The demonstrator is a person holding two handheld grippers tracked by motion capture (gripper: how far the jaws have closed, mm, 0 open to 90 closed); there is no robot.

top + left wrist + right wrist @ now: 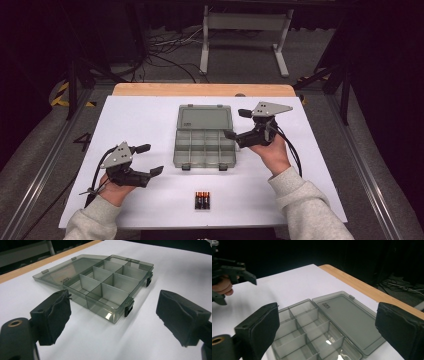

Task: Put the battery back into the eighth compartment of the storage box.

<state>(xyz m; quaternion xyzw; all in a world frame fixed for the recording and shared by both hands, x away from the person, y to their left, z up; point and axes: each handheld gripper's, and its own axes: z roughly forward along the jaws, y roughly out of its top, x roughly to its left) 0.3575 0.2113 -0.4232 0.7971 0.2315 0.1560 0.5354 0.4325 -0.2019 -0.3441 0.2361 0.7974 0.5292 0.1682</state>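
The right gripper [234,123], jaws spread wide, hovers at the right edge of a smoky translucent organiser box [205,147], its lid [204,118] folded flat open beyond the divided, empty compartments. The left gripper [151,159], jaws likewise apart, hangs off the box's left side. A pack of batteries [202,200] lies nearer the person on the white table [140,120].
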